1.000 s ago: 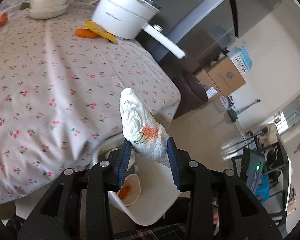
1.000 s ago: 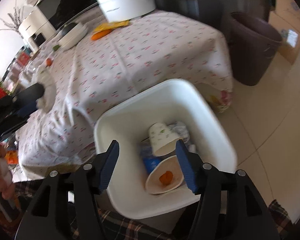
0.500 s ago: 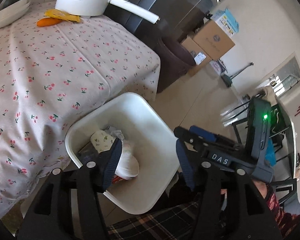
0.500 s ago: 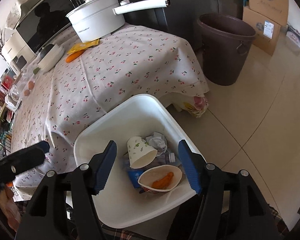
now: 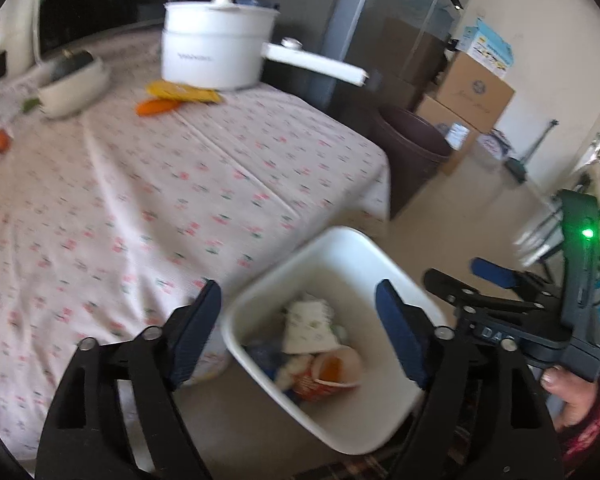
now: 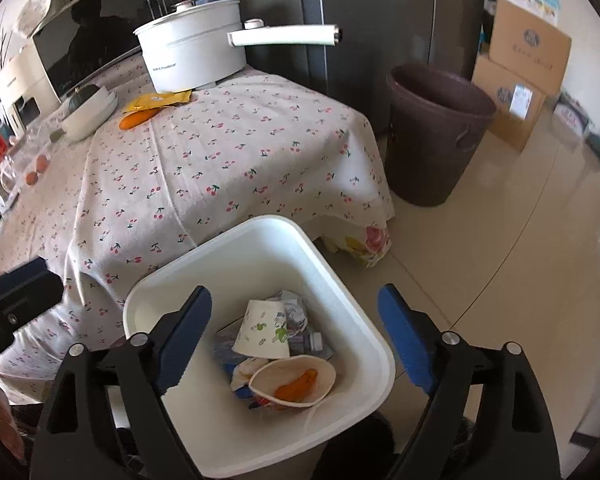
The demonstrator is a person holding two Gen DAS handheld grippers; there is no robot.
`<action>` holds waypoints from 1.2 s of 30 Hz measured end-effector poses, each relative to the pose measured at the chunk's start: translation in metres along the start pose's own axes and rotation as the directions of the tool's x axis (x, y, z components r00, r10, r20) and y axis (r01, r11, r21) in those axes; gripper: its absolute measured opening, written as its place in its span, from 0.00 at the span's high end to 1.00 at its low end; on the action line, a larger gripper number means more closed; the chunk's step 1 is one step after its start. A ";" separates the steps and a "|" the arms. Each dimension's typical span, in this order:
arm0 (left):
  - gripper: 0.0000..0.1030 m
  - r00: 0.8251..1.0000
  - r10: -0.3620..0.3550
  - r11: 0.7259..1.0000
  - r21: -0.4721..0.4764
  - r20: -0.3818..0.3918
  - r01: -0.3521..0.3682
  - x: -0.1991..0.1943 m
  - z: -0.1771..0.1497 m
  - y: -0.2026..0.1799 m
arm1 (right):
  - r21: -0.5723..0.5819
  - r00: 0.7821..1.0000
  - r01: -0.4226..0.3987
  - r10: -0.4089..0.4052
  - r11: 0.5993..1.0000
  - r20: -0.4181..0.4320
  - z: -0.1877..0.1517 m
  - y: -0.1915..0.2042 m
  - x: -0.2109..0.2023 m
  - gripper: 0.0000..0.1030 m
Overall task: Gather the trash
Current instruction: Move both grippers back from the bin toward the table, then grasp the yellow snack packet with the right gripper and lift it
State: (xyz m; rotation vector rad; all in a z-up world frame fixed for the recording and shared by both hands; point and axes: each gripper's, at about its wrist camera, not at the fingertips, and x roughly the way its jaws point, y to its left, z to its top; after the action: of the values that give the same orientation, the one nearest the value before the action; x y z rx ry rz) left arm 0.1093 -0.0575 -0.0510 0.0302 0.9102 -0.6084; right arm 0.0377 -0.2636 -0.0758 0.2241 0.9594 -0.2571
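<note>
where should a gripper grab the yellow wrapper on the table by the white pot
Grip the yellow wrapper by its free edge facing the table's middle, coming from above, angled low. It lies flat on the tablecloth, with the white pot close behind and the orange piece alongside.

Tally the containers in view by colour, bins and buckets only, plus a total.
White bins: 1, the white bin holding the trash beside the table
Brown buckets: 1, the brown bucket on the floor
Total: 2
</note>
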 end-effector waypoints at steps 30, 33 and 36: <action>0.09 0.966 0.255 0.872 -0.422 -0.044 -0.249 -0.030 0.022 0.154 | -0.599 0.969 0.132 0.025 0.790 0.246 0.184 0.216 0.103 0.14; 0.09 0.968 0.246 0.861 -0.445 -0.060 -0.246 -0.028 0.020 0.164 | -0.656 0.965 0.162 0.020 0.737 0.261 0.191 0.235 0.134 0.17; 0.09 0.969 0.232 0.848 -0.470 -0.084 -0.244 -0.025 0.016 0.172 | -0.692 0.964 0.179 0.014 0.700 0.264 0.193 0.249 0.162 0.18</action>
State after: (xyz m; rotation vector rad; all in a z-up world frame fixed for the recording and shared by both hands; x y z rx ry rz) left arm 0.1967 0.0931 -0.0613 -0.2927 1.0423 -0.1376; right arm 0.3540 -0.1050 -0.0839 -0.5698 0.7520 0.0234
